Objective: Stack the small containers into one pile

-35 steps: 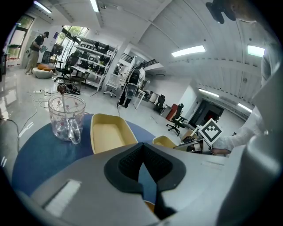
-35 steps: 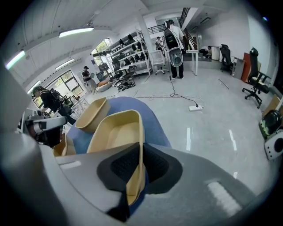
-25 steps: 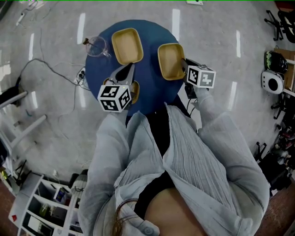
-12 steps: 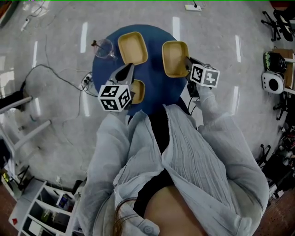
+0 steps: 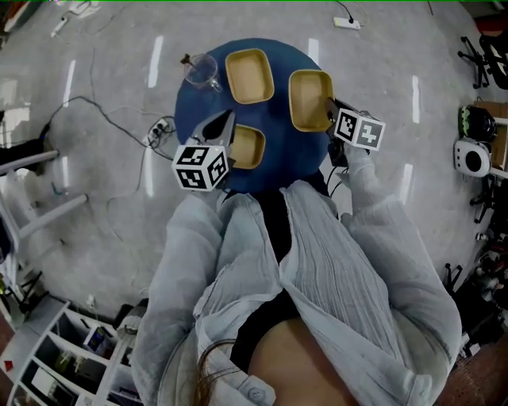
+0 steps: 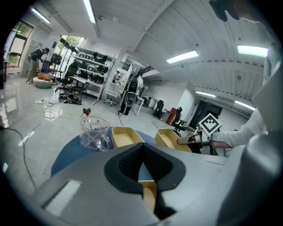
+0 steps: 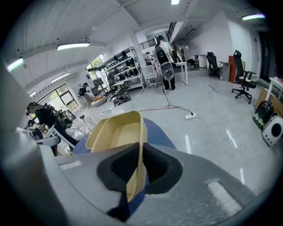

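Three yellow containers are over the round blue table (image 5: 278,170). The far one (image 5: 248,75) (image 6: 125,136) lies alone. My right gripper (image 5: 330,105) (image 7: 140,148) is shut on the right wall of the second container (image 5: 309,99) (image 7: 117,132) (image 6: 170,139), which looks slightly raised. The near container (image 5: 248,147) lies just right of my left gripper (image 5: 227,119) (image 6: 142,148). Its jaws are shut tip to tip with nothing between the tips. A strip of that container (image 6: 150,194) shows below them.
A clear glass cup (image 5: 202,71) (image 6: 93,132) with a stirrer stands at the table's far left. Cables (image 5: 119,111) and a power strip (image 5: 348,23) lie on the floor. A white shelf unit (image 5: 71,349) stands behind at left, gear (image 5: 475,155) at right.
The right gripper has lifted its container and brought it left, nearer the far one. The left gripper has drawn back to the left, so more of the near container shows.
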Action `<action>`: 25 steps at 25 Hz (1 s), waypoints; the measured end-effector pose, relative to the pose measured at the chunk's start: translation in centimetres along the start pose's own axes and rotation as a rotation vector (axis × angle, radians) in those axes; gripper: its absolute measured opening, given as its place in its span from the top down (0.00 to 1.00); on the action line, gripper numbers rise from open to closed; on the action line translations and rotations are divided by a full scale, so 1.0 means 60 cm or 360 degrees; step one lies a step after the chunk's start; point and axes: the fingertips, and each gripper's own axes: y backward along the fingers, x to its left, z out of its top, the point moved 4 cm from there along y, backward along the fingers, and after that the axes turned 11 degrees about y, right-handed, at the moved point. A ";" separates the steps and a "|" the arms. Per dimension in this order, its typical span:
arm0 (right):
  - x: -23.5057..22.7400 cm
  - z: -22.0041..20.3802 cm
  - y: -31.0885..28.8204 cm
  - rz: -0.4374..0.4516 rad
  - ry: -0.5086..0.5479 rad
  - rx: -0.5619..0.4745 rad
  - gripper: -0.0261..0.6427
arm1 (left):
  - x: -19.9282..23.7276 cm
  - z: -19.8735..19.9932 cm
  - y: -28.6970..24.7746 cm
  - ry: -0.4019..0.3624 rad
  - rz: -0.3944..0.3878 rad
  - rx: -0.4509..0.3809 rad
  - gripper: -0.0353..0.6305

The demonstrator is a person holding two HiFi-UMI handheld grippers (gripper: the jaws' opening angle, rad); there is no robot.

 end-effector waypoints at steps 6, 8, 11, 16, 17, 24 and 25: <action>0.031 0.022 -0.020 0.0061 -0.0001 -0.0015 0.92 | 0.019 -0.009 0.031 0.0042 0.0055 -0.0039 0.93; 0.045 0.034 -0.031 0.0099 -0.0031 -0.0029 0.92 | 0.025 -0.012 0.039 0.0055 0.0074 -0.0049 0.93; 0.070 0.053 -0.049 0.0160 -0.0061 -0.0046 0.92 | 0.033 -0.014 0.047 0.0076 0.0099 -0.0067 0.93; 0.113 0.091 -0.080 0.0265 -0.0078 -0.0069 0.92 | 0.044 -0.014 0.061 0.0108 0.0141 -0.0093 0.93; 0.121 0.099 -0.086 0.0285 -0.0082 -0.0074 0.92 | 0.047 -0.014 0.063 0.0113 0.0151 -0.0098 0.93; 0.165 0.136 -0.133 0.0376 -0.0069 -0.0065 0.92 | 0.068 -0.011 0.081 0.0162 0.0227 -0.0132 0.93; 0.170 0.138 -0.139 0.0380 -0.0064 -0.0060 0.92 | 0.071 -0.011 0.083 0.0170 0.0235 -0.0134 0.93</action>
